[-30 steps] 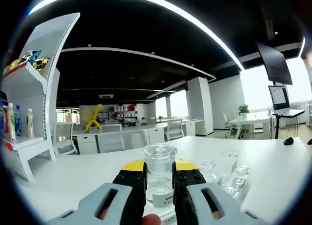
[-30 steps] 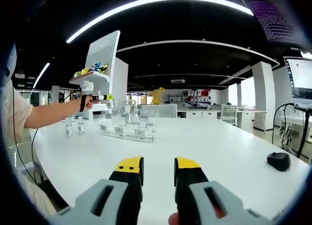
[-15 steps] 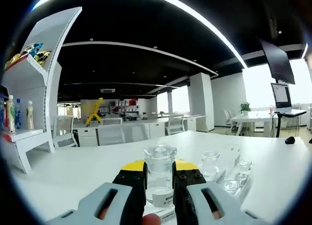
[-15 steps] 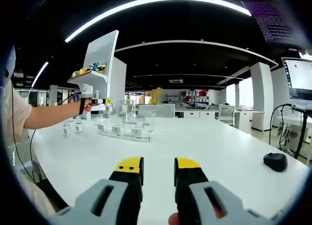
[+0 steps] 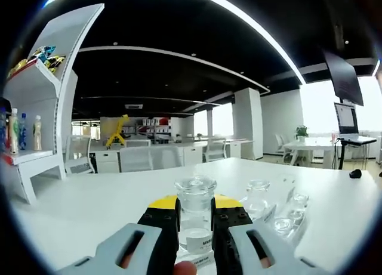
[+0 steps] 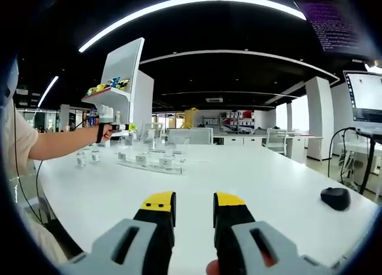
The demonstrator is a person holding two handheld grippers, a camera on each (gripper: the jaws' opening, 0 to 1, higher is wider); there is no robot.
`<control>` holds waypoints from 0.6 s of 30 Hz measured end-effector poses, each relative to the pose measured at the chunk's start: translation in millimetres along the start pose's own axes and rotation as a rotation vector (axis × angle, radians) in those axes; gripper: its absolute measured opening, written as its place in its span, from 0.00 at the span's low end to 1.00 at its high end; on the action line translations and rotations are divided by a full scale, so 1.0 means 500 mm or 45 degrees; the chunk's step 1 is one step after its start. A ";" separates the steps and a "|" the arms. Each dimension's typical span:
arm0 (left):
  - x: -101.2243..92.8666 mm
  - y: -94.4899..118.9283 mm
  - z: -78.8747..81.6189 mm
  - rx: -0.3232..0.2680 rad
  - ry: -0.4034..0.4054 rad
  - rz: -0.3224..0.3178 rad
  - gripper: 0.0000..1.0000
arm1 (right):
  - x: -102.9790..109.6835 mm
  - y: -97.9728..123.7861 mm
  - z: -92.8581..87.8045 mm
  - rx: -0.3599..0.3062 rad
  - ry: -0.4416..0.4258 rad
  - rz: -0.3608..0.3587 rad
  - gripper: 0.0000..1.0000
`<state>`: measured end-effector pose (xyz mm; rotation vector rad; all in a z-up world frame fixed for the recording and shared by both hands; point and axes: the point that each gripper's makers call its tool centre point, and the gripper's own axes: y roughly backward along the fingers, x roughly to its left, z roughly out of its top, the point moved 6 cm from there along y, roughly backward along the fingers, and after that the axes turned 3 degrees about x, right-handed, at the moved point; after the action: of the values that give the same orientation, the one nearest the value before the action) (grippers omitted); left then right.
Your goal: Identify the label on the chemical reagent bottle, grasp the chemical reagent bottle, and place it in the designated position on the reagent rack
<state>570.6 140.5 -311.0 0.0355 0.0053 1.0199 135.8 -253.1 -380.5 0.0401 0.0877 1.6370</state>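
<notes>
In the left gripper view, the left claw (image 5: 195,221) is clamped on a clear glass reagent bottle (image 5: 194,218), its yellow-tipped jaws pressing both sides below the round stopper; a white label shows low on the glass. The bottle is held above the white table (image 5: 89,209). Just to the right and a little beyond stands the clear reagent rack (image 5: 280,218), with other glass-stoppered bottles (image 5: 258,198) already in it. Farther off to the left stands a white display shelf (image 5: 36,108) carrying drink bottles and snack bags.

In the right gripper view, the right claw (image 6: 194,218) hovers over bare table with its jaws parted and nothing between them. A black mouse (image 6: 335,197) lies to the right. Across the table, two small bottles (image 6: 88,157) stand left of the rack.
</notes>
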 end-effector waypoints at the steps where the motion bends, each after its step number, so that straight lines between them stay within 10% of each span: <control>1: 0.000 -0.001 -0.001 0.002 0.005 -0.002 0.19 | 0.000 0.000 0.001 -0.002 -0.001 0.000 0.25; 18: -0.003 -0.004 -0.034 0.045 0.022 -0.008 0.20 | 0.000 -0.001 -0.002 0.004 0.001 0.004 0.25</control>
<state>571.3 138.4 -328.3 0.0588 0.0392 1.0139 136.4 -252.8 -381.6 0.0419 0.0910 1.6398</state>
